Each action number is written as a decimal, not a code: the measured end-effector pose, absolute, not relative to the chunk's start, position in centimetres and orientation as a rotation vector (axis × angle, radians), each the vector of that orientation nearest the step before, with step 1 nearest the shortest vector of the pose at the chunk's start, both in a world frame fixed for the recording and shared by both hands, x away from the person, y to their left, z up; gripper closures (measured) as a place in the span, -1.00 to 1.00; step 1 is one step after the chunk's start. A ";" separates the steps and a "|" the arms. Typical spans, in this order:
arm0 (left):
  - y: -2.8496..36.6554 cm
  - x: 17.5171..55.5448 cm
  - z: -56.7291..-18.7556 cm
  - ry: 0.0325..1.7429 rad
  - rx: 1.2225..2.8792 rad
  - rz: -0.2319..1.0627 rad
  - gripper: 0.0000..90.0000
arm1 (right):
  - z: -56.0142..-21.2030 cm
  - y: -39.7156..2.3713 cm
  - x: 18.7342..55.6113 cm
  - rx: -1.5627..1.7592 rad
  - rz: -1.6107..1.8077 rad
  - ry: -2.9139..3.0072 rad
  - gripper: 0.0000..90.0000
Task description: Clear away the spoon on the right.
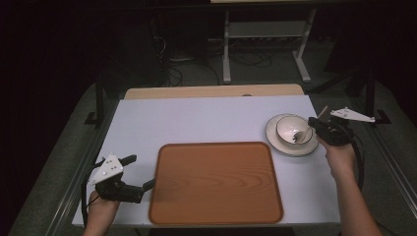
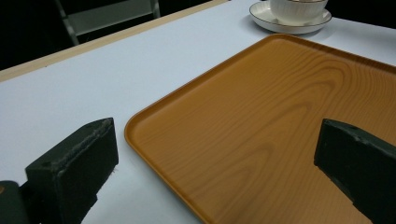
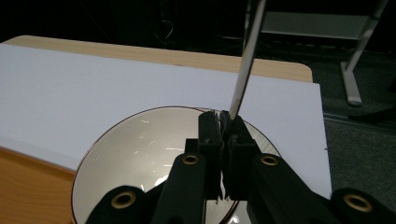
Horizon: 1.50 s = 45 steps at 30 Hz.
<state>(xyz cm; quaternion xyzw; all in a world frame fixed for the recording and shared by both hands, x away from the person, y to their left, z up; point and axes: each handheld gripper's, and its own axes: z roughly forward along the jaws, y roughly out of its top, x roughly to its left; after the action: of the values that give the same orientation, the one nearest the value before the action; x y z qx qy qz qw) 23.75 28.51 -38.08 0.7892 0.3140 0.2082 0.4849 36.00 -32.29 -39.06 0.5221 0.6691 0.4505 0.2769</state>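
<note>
Right gripper (image 3: 224, 122) clamped on thin spoon handle (image 3: 246, 56) inside bowl (image 1: 293, 130), far right on saucer (image 1: 275, 141). Left gripper (image 1: 139, 172) wide open, holding nothing, near left beside tray (image 1: 216, 206). Next, probably lifting spoon straight out.

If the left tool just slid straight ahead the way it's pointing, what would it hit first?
Probably the wooden tray: the left tool, jaws open, points low across its near corner. Beyond the tray stands the bowl on its saucer, though depth is hard to judge.

No legible text, labels, brands or numbers anywhere — tray (image 1: 216, 184), bowl (image 1: 290, 129), saucer (image 1: 275, 143) all unmarked.
</note>
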 end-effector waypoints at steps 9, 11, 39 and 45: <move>28.5 23.7 -38.1 0.766 1.922 0.510 -1.00 | -38.7 -32.0 36.1 1.368 1.226 1.809 0.97; 28.6 23.7 -38.0 0.768 1.921 0.508 -1.00 | -38.5 -31.9 36.3 1.359 1.229 1.813 0.97; 28.5 23.8 -38.1 0.758 1.917 0.504 -1.00 | -35.3 -31.9 36.1 1.278 1.297 1.876 0.97; 28.5 23.8 -38.0 0.753 1.916 0.503 -1.00 | -33.9 -31.4 35.5 1.234 1.320 1.896 0.97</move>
<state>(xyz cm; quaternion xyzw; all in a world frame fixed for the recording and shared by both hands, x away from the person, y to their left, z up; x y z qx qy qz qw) 23.75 28.51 -38.03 0.7885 0.3100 0.2072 0.4890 35.46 -31.38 -33.94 0.4553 0.6994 0.4868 0.2581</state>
